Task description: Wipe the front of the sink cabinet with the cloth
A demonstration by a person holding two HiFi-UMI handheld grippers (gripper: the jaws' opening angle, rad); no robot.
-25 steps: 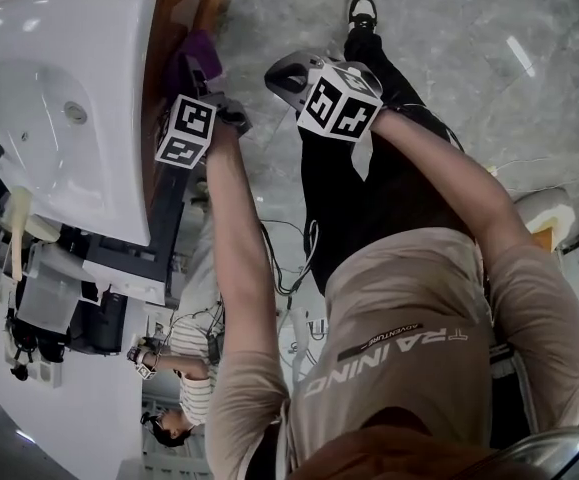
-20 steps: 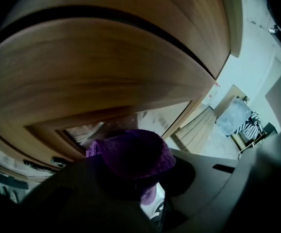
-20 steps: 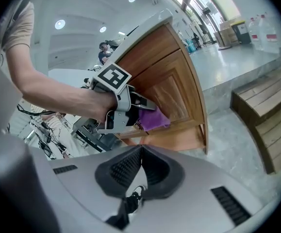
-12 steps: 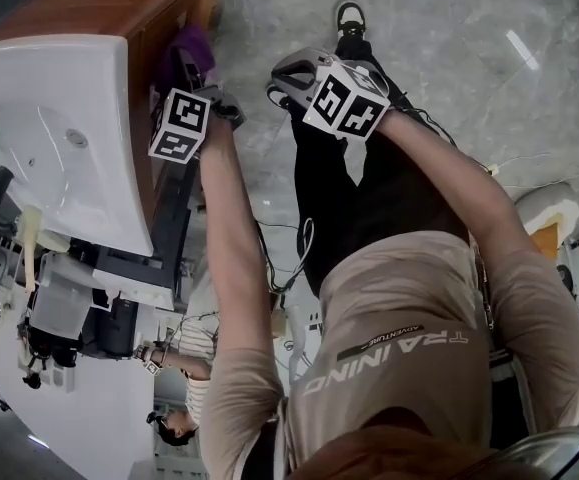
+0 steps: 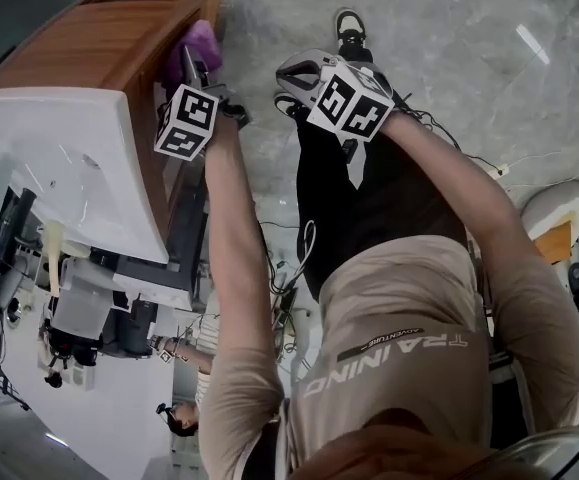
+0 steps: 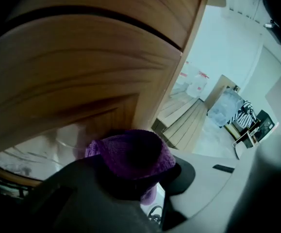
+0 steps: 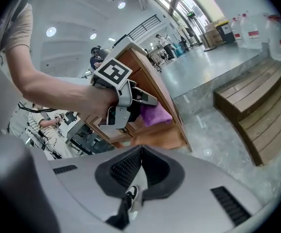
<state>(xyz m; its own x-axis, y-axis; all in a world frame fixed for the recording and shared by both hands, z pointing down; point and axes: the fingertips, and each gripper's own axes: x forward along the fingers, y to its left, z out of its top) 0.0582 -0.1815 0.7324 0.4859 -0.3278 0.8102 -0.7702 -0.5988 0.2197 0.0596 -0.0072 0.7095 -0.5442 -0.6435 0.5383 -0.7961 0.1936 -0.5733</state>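
Left gripper view: left tool point(image 6: 133, 186) clamps cloth point(image 6: 130, 152) against cabinet point(image 6: 82, 67).

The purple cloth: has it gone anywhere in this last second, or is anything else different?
The left gripper kept hold of the purple cloth and seems to have slid it slightly farther along the cabinet front, though the head camera shifted too. The right gripper stayed shut and empty beside it.

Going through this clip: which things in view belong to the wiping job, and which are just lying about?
Part of the job:
- purple cloth, clamped in the left gripper
- wooden cabinet front

Just lying about:
- white sink basin
- wooden steps
- plastic jugs
- right gripper, shut and empty
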